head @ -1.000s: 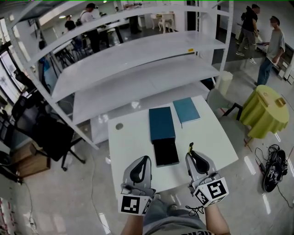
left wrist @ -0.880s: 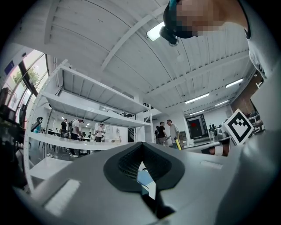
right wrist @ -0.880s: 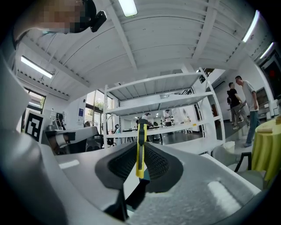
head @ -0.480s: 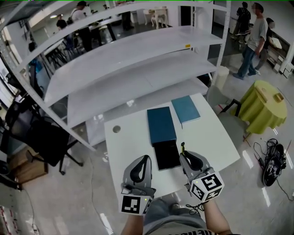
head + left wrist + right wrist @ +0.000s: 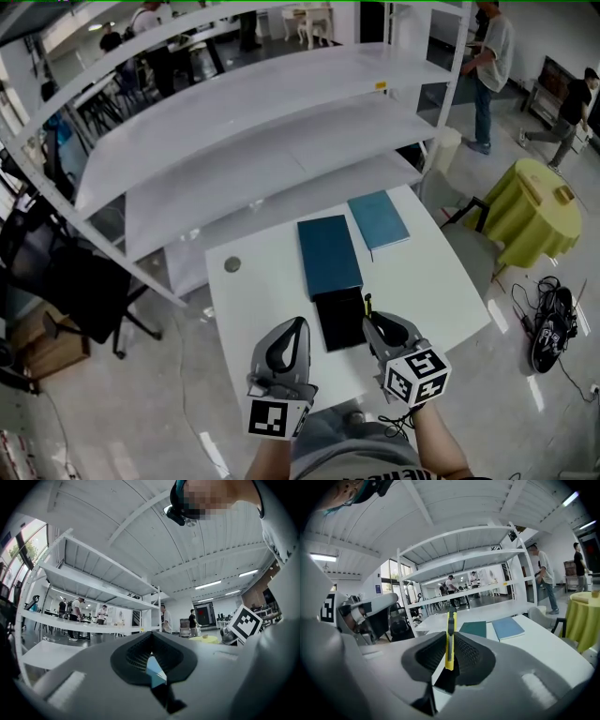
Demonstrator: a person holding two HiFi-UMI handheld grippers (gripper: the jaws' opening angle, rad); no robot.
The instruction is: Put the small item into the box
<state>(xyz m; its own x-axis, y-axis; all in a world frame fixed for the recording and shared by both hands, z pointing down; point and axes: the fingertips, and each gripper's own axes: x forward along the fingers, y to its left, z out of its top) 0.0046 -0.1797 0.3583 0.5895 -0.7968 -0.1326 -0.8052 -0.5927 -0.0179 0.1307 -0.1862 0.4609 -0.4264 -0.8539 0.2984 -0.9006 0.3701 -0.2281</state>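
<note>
Currently: the person stands at the 6 o'clock edge of the white table, a gripper in each hand.

Right gripper: fingers clenched on a yellow utility knife. In the right gripper view the knife stands upright between the two dark pads, with its upper end clear above them. From the head view the knife sits just at the 3 o'clock edge of the black box. I cannot tell its height over the box.

Left gripper: held at about 8 o'clock of the black box, just off the table's near edge. In its own view the fingers are closed together with nothing between them, and only a sliver of the scene shows through the gap.

Table layout:
- The black box lies near the 6 o'clock edge.
- A dark teal flat item touches the box's 12 o'clock side.
- A lighter blue flat item lies at 1 o'clock of the teal one, just beside it.
- A small grey disc lies alone toward 10 o'clock.

Surroundings: white shelving stands beyond the table at 12 o'clock, a black office chair at 9 o'clock, and a round stand under a yellow-green cloth at 3 o'clock. Other people stand well off in the background.
</note>
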